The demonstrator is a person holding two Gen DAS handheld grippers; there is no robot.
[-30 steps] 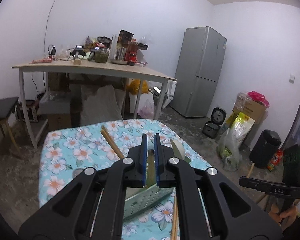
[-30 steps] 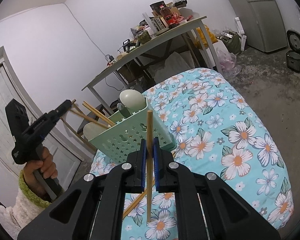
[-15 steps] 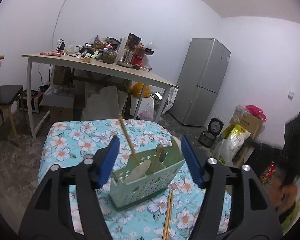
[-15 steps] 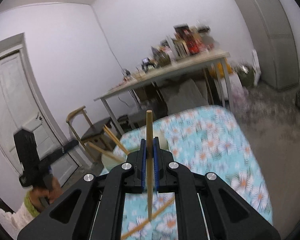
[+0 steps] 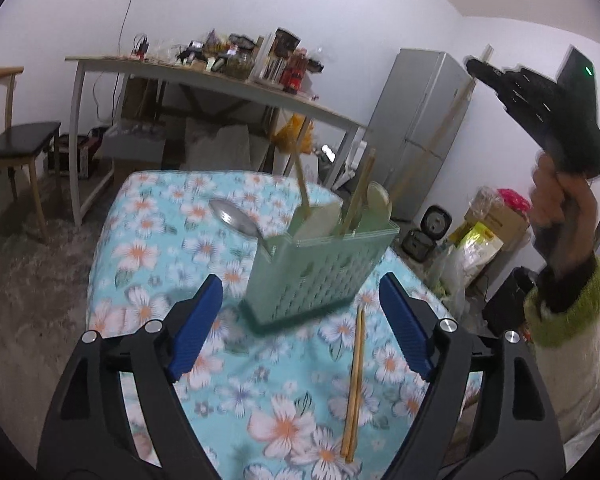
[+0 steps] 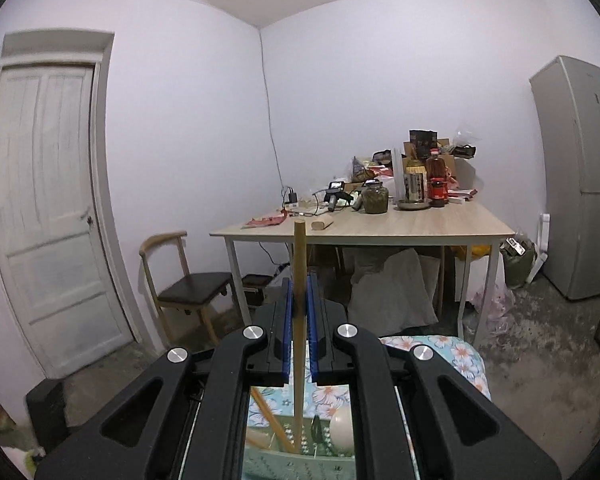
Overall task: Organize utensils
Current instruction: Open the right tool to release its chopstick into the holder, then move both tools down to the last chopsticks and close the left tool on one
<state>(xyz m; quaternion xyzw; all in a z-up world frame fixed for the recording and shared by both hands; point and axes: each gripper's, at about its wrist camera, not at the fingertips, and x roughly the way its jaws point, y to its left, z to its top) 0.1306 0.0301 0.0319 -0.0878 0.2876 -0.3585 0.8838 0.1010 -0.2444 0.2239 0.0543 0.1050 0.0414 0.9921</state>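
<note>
A green perforated utensil basket (image 5: pixel 318 274) stands on the floral tablecloth (image 5: pixel 148 240). It holds chopsticks (image 5: pixel 302 186), pale spoons (image 5: pixel 378 204) and a metal spoon (image 5: pixel 236 218). My left gripper (image 5: pixel 300 320) is open, its blue pads wide apart just in front of the basket. A loose chopstick pair (image 5: pixel 354 384) lies on the cloth near the right pad. My right gripper (image 6: pixel 299 304) is shut on a single wooden chopstick (image 6: pixel 299 320), held upright above the basket (image 6: pixel 300 460), its lower end inside the basket. It shows raised at the upper right of the left wrist view (image 5: pixel 540 100).
A wooden table (image 6: pixel 380 224) crowded with bottles and jars stands behind. A chair (image 6: pixel 184 284) sits by the white door (image 6: pixel 48 208). A grey fridge (image 6: pixel 580 176) is at the right. Bags and a black bin (image 5: pixel 508 296) lie on the floor.
My left gripper opened from shut and pulled back from the basket. My right gripper lifted and swung over the basket, still holding its chopstick.
</note>
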